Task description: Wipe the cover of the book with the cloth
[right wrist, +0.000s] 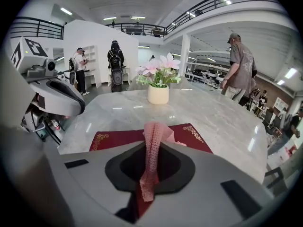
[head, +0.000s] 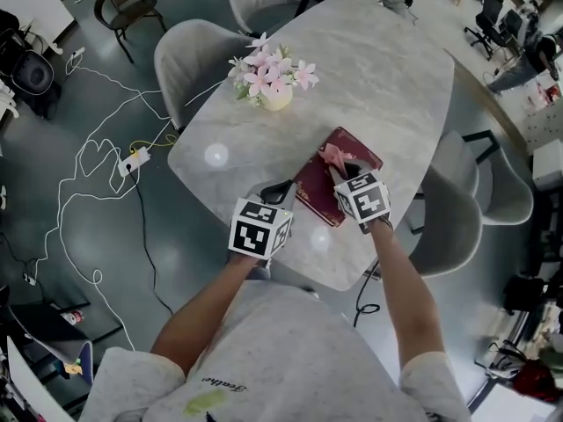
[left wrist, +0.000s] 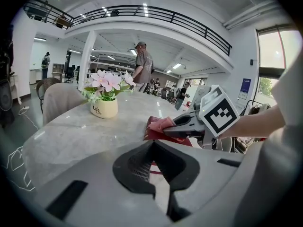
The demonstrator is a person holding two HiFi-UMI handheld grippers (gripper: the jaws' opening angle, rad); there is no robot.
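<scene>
A dark red book (head: pixel 327 193) with gold corner trim lies on the marble table (head: pixel 387 77) near its front edge. My right gripper (head: pixel 341 172) is shut on a pink cloth (head: pixel 333 156), which hangs over the middle of the cover. In the right gripper view the cloth (right wrist: pixel 154 145) runs up between the jaws, with the book (right wrist: pixel 113 139) spread beyond. My left gripper (head: pixel 283 190) is at the book's near-left corner, jaws closed on its edge; red cover and pale pages (left wrist: pixel 152 166) show between the pads. The left gripper view also shows the right gripper (left wrist: pixel 166 127) with the cloth (left wrist: pixel 159 123).
A cream pot of pink flowers (head: pixel 273 90) stands farther back on the table. Grey chairs (head: pixel 195 51) (head: pixel 456 222) ring the table, and cables (head: pixel 97 161) lie on the floor at left. A person (right wrist: pixel 241 63) stands beyond the table's far side.
</scene>
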